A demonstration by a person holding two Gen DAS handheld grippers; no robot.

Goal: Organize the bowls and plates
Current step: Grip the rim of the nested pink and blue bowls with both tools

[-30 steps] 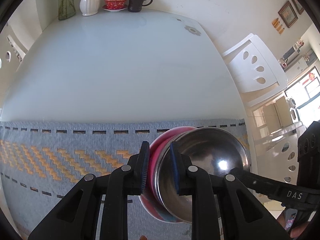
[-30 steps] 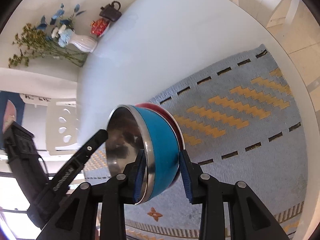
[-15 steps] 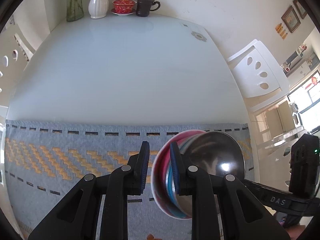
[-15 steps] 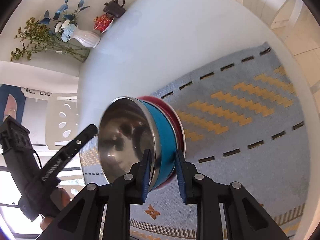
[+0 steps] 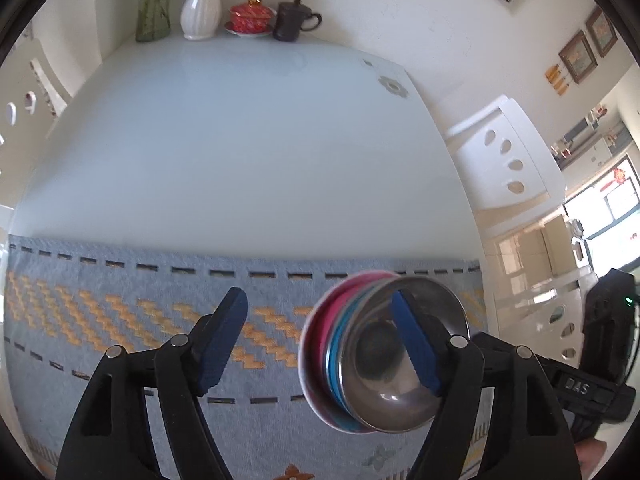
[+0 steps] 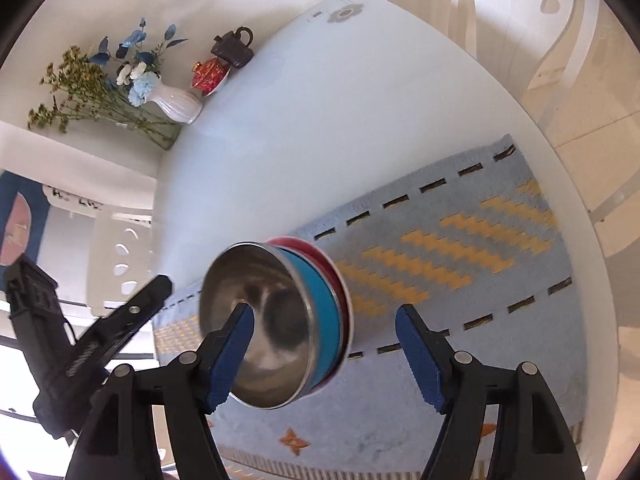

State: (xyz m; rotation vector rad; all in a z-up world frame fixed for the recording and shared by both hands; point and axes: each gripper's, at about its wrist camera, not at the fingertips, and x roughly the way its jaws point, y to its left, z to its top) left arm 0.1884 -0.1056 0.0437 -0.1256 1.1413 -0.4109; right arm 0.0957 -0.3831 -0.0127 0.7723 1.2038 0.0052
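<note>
Both grippers' fingers [image 5: 224,340] wider, bowls [image 5: 384,364] released

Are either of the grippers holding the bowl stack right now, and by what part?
Neither. Both the left gripper and right gripper are opening, pads off the rims, and the bowl stack sits on the mat.

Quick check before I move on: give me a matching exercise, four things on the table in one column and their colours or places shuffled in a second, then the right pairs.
Things:
1. top bowl of the stack
2. plate under the stack
3. lidded cup by the wall
4. vase

Colour or place:
A. white, holding flowers
B. steel inside, blue outside
C. red with gold, on a saucer
D. pink, lowest in the stack on the blue mat

Pairs: 1-B, 2-D, 3-C, 4-A
</note>
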